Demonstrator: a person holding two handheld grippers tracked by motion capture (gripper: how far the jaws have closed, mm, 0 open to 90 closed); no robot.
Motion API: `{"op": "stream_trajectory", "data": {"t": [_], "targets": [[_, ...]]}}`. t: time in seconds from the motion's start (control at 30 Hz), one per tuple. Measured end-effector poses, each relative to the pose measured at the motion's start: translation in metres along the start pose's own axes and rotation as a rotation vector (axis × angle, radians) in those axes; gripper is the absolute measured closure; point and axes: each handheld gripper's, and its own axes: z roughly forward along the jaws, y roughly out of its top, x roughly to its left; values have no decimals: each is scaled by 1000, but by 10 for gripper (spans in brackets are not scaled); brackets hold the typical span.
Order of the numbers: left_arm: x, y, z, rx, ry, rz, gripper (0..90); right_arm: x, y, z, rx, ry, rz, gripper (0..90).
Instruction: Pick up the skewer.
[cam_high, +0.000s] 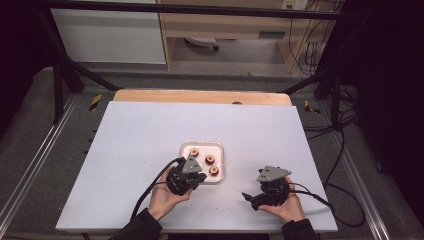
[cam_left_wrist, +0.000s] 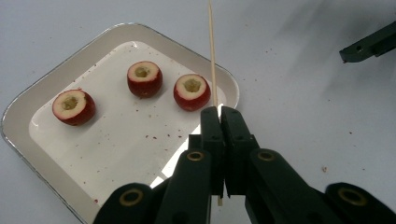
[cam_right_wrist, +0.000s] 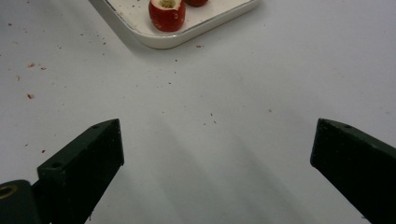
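A white tray (cam_left_wrist: 121, 140) holds three cored red fruits (cam_left_wrist: 74, 107) (cam_left_wrist: 144, 78) (cam_left_wrist: 192, 92), cut side up. My left gripper (cam_left_wrist: 220, 112) is shut on a thin wooden skewer (cam_left_wrist: 212, 56), which points out past the nearest fruit and over the tray's rim. In the high view the left gripper (cam_high: 200, 177) sits at the tray's (cam_high: 220, 146) near edge. My right gripper (cam_high: 248, 200) hovers over the bare table to the right, its jaws wide apart with nothing between them. In its own view the right gripper (cam_right_wrist: 217, 144) faces the tray corner (cam_right_wrist: 163, 41) and one fruit (cam_right_wrist: 167, 14).
The tray stands near the middle of a white tabletop (cam_high: 150, 130) with a wooden strip (cam_high: 200, 96) at its far edge. Small red crumbs (cam_right_wrist: 30, 96) dot the surface around the tray. Black cables trail from both grippers toward the table's near edge.
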Motion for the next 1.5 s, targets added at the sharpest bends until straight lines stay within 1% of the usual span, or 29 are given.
{"op": "stream_trajectory", "data": {"t": [0.03, 0.07, 0.1, 0.13, 0.17, 0.2, 0.27, 0.33, 0.37, 0.47, 0.53, 0.57, 0.6, 0.63, 0.73, 0.77, 0.8, 0.83, 0.97, 1.07, 1.1, 1.13, 1.2, 1.27, 1.3, 1.37, 1.43, 1.5], "targets": [[-1, 0, 0, 8, -6, 8, 886, 3, 3, 0, 6, -7, -37, 41], [-4, 2, 2, 21, -11, 23, 886, 5, 5, 0, 10, -17, -59, 44], [-4, 2, 2, 21, -11, 23, 886, 6, 7, 0, 12, -23, -78, 48], [-6, 3, 4, 28, -16, 35, 886, 8, 8, 0, 12, -28, -92, 52], [-6, 3, 4, 28, -16, 35, 886, 10, 10, 0, 15, -31, -112, 55], [-8, 4, 5, 37, -21, 46, 886, 11, 11, 0, 16, -35, -121, 60], [-9, 5, 6, 40, -24, 46, 886, 13, 13, 0, 23, -43, -156, 65], [-12, 9, 9, 52, -31, 67, 887, 14, 15, 2, 25, -53, -197, 77], [-12, 9, 9, 52, -31, 67, 886, 15, 17, 2, 30, -56, -213, 80], [-16, 14, 12, 69, -39, 91, 887, 19, 20, 3, 36, -71, -274, 102], [-17, 15, 12, 71, -43, 96, 887, 20, 22, 4, 41, -80, -309, 113], [-18, 17, 12, 72, -48, 101, 887, 21, 23, 4, 39, -81, -321, 125], [-19, 18, 13, 74, -50, 106, 887, 21, 23, 4, 39, -81, -321, 125], [-20, 19, 13, 78, -50, 112, 887, 23, 26, 4, 38, -80, -349, 143], [-22, 24, 16, 90, -62, 125, 887, 25, 29, 6, 23, -74, -400, 178], [-23, 25, 18, 95, -66, 125, 886, 26, 30, 6, 19, -72, -411, 192], [-23, 25, 18, 95, -66, 125, 887, 26, 30, 6, 19, -72, -411, 192], [-23, 26, 18, 98, -71, 128, 887, 27, 32, 7, 18, -66, -451, 221], [-27, 30, 22, 108, -82, 141, 886, 30, 34, 9, 28, -58, -507, 281], [-28, 33, 23, 115, -89, 141, 886, 30, 34, 10, 27, -44, -571, 338], [-28, 33, 23, 115, -89, 141, 887, 30, 34, 10, 27, -44, -571, 338], [-28, 33, 24, 117, -92, 143, 887, 31, 34, 11, 29, -46, -605, 374], [-30, 35, 26, 122, -96, 147, 887, 32, 34, 13, 37, -55, -655, 408], [-32, 38, 29, 123, -103, 144, 887, 32, 35, 14, 43, -54, -687, 439], [-32, 38, 29, 128, -106, 149, 887, 33, 35, 14, 45, -44, -696, 456], [-33, 39, 30, 131, -108, 151, 887, 33, 35, 16, 62, -40, -720, 489], [-34, 41, 32, 142, -115, 163, 887, 35, 35, 17, 83, -39, -737, 528], [-35, 41, 33, 147, -117, 166, 887, 34, 35, 19, 94, -39, -786, 568]]}}
